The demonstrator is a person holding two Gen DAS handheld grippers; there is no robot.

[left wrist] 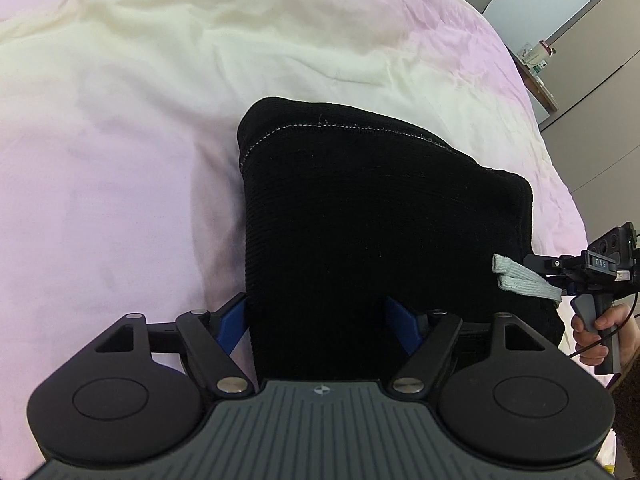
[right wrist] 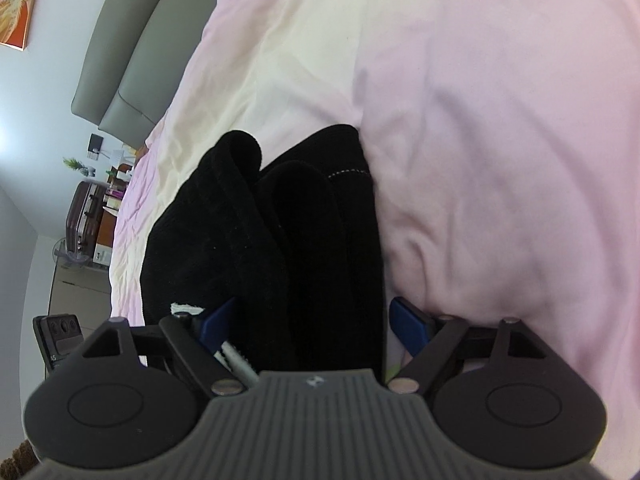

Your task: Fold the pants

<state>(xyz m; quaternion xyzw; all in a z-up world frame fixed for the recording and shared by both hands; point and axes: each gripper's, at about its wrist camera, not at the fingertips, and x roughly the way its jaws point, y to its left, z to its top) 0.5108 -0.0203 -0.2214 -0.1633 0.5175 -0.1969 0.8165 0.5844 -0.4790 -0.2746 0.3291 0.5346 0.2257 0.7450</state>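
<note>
Left gripper [left wrist: 316, 320] spread wide astride the near end of the pants [left wrist: 384, 216], pads apparently off the cloth. Pants bundled black near the bed [left wrist: 120, 160] edge, already folded compact. Right gripper [right wrist: 312, 320] likewise spread over loose layers; probably only tidying left

1. The letters "DAS" are showing in white on a small dark plate on the right gripper [left wrist: 524, 276], seen from the left wrist, far to the right of the left gripper's fingers.
2. No other text is appearing clearly enough to read.
</note>
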